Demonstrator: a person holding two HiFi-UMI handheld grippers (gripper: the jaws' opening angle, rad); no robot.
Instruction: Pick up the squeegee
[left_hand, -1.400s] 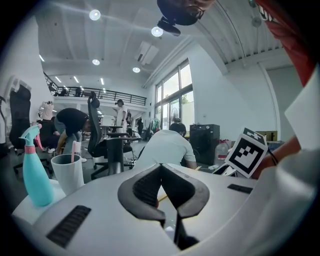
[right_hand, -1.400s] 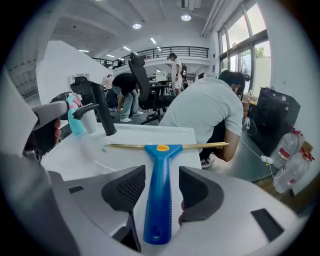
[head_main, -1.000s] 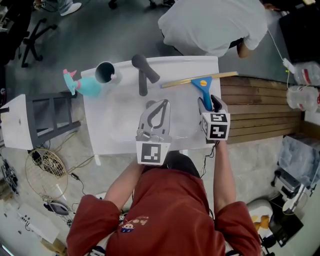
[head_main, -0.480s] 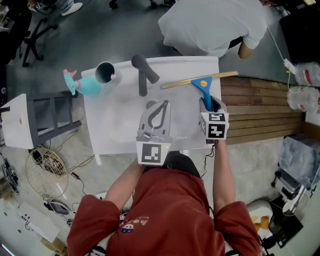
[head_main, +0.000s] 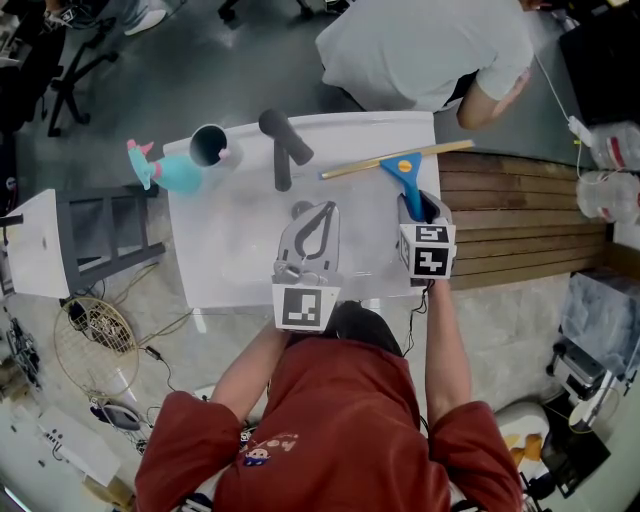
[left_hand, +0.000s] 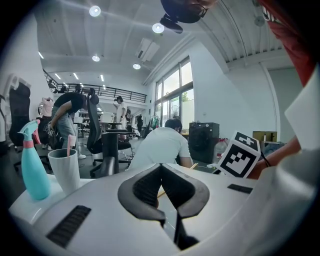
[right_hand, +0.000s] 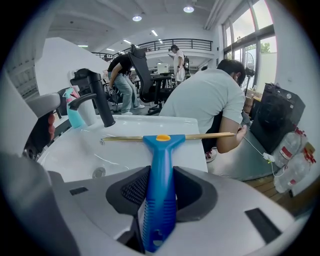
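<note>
The squeegee (head_main: 405, 172) has a blue handle and a long brass-coloured blade and lies across the right rim of the white sink (head_main: 230, 240). In the right gripper view its handle (right_hand: 162, 145) runs straight between the pads. My right gripper (head_main: 416, 208) is closing on that handle, and both pads touch its sides. My left gripper (head_main: 324, 206) hovers over the middle of the basin, shut with nothing in it; its tips (left_hand: 160, 166) meet at a point.
A black faucet (head_main: 282, 143) stands at the sink's far edge, with a grey cup (head_main: 210, 143) and a teal spray bottle (head_main: 168, 170) at the far left corner. A person in a white shirt (head_main: 430, 45) bends close behind the sink. Wooden slats (head_main: 520, 215) lie to the right.
My right gripper's jaws have closed in onto the blue handle. The blade's far end has tipped slightly. The left gripper has stayed still.
</note>
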